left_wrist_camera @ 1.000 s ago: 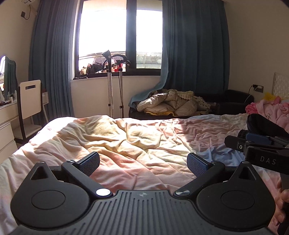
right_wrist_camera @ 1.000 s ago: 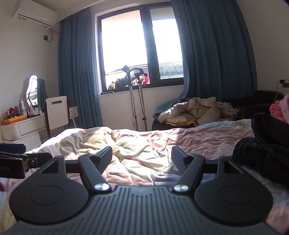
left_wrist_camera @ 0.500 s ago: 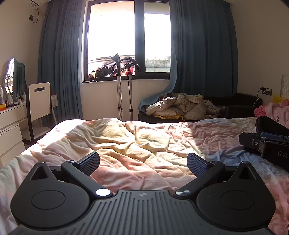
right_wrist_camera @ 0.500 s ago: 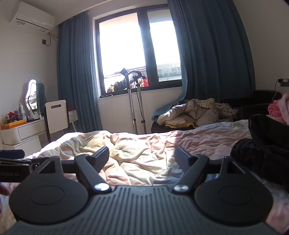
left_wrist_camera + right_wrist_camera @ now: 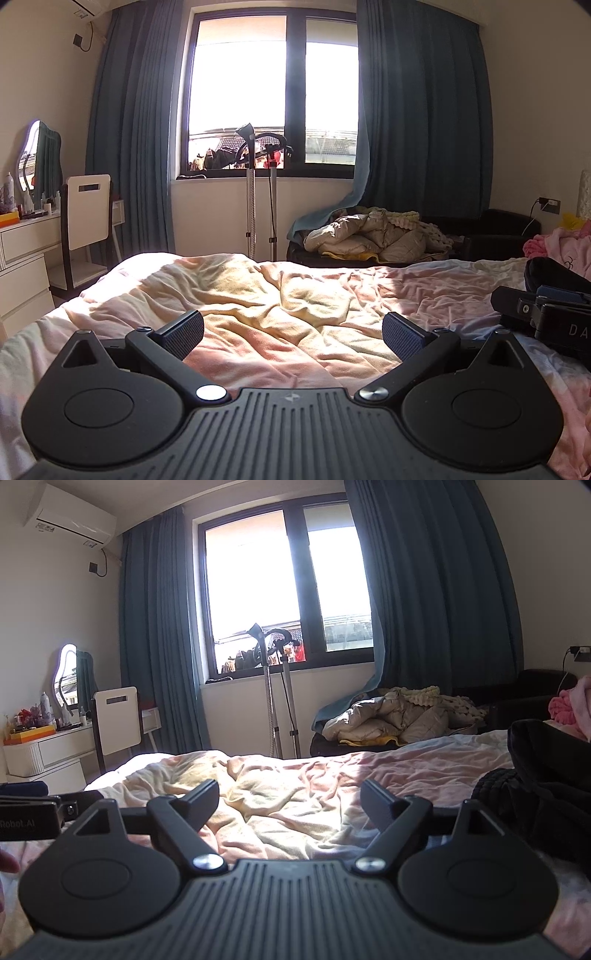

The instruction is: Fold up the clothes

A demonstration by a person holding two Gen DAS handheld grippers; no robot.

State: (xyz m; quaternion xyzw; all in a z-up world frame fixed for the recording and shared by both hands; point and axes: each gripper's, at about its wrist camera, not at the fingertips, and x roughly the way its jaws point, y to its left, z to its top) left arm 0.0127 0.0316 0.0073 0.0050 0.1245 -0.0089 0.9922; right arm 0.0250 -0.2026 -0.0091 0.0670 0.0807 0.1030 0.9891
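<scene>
A black garment point(image 5: 546, 775) lies heaped on the bed at the right, with a ribbed cuff nearest me; its edge point(image 5: 554, 271) also shows in the left wrist view. My right gripper point(image 5: 290, 803) hovers over the rumpled pink and yellow bedspread point(image 5: 295, 786), left of the garment, its jaws opening with nothing between them. My left gripper point(image 5: 293, 334) stands wide open above the bedspread point(image 5: 280, 306), empty. Each gripper shows at the edge of the other's view: the right gripper's body point(image 5: 543, 314) and the left gripper's body point(image 5: 33, 812).
A pink heap of cloth point(image 5: 565, 243) lies at the far right of the bed. Beyond the bed are a dark sofa with beige bedding point(image 5: 373, 236), a garment steamer stand point(image 5: 255, 192) by the window, and a white chair point(image 5: 86, 210) with a dresser at the left.
The left wrist view has tilted up, showing more window and less bed. The right gripper's jaws have spread a little wider. Both hands stay in place.
</scene>
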